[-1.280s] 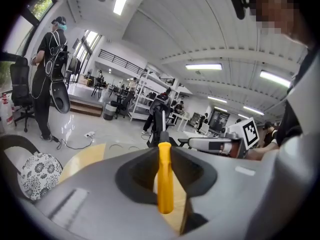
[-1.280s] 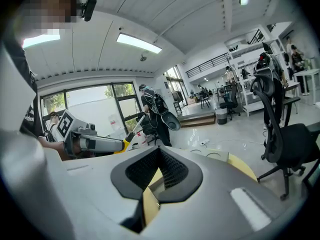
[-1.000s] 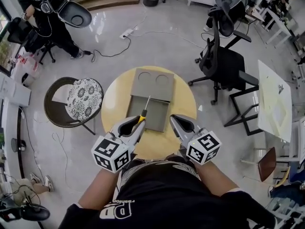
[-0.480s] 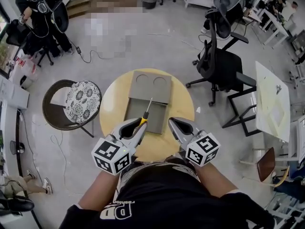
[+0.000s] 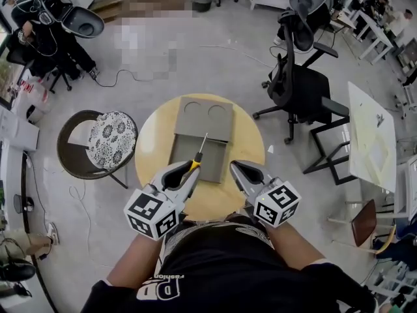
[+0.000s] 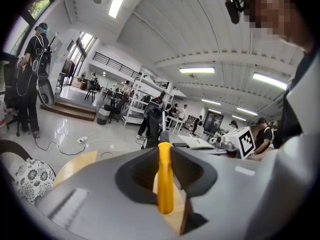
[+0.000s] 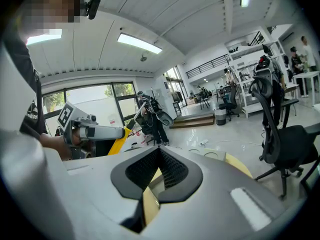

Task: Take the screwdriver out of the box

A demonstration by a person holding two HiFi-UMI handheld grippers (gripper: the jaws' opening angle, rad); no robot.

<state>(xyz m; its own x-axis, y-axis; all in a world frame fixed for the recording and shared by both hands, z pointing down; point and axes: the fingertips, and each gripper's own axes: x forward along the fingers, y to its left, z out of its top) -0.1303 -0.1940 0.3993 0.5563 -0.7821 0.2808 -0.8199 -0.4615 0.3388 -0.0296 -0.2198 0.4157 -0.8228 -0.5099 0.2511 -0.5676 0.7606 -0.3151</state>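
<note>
Head view: left gripper (image 5: 189, 169) clamped on the screwdriver (image 5: 201, 147) over the box (image 5: 217, 159), right gripper (image 5: 236, 169) clenched empty

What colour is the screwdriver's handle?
Yellow. The screwdriver handle shows best in the left gripper view.

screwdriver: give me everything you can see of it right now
The screwdriver has a yellow, plastic-looking handle, a dark collar and a thin metal shaft. The left claw is clamped on the handle. The shaft points away from the person, over the open grey box on the round table. Whether the tip touches the box cannot be told.
</note>
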